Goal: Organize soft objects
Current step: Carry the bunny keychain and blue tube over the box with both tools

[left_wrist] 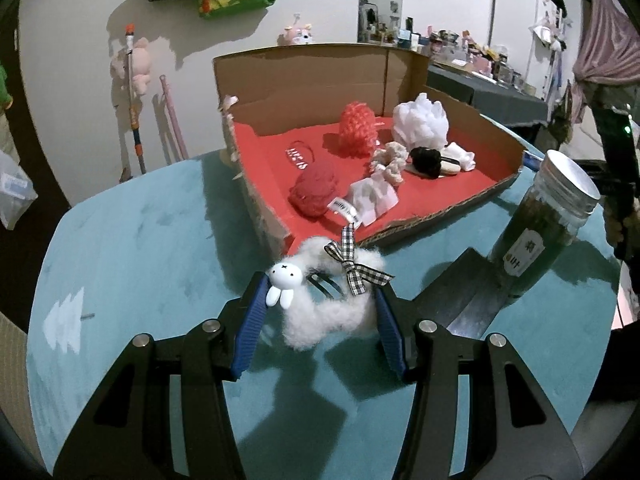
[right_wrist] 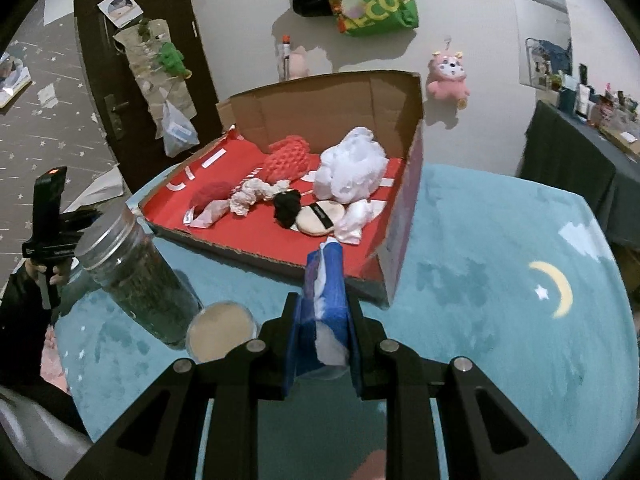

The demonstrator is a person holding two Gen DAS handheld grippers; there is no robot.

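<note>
A home room: plush toy (right_wrist: 447, 76) on wall, cluttered dresser (right_wrist: 576, 152)

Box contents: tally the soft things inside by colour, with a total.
Red: 2 - knitted piece, round puff
White or cream: 4 - mesh ball, ruffled scrunchie, satin piece, labelled pouch
Black: 1 - black scrunchie
Beige: 1 - powder puff
Total: 8

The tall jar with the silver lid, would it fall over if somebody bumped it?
Probably. The jar is tall and narrow, so a bump near its lid could tip it. Once down, its round sides would likely let it roll across the blue tabletop. It looks full, so maybe heavy.
</note>
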